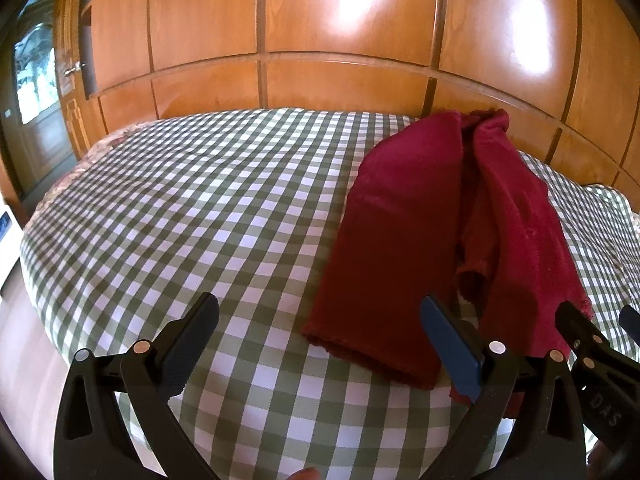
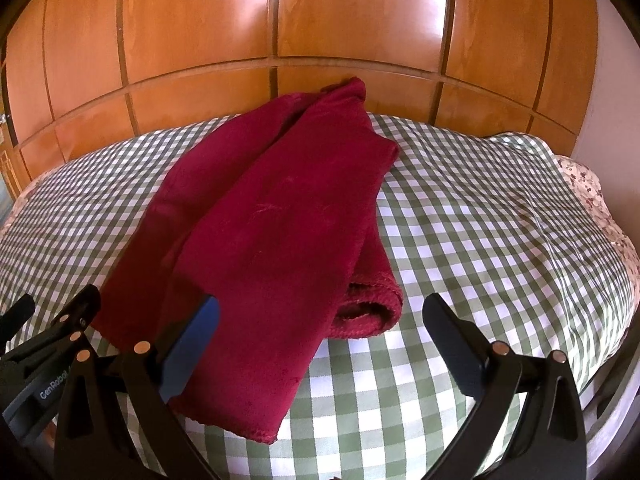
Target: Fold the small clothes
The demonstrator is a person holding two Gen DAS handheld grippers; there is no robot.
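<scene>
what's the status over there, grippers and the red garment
Left hand-held gripper open, empty. Right hand-held gripper open, empty, near hem. Red garment loosely folded lengthwise on the checked bed cover, not gripped. Nothing in the way.

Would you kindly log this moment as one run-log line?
left tongs open | right tongs open | red garment partly folded, unheld | on checked bed
</scene>
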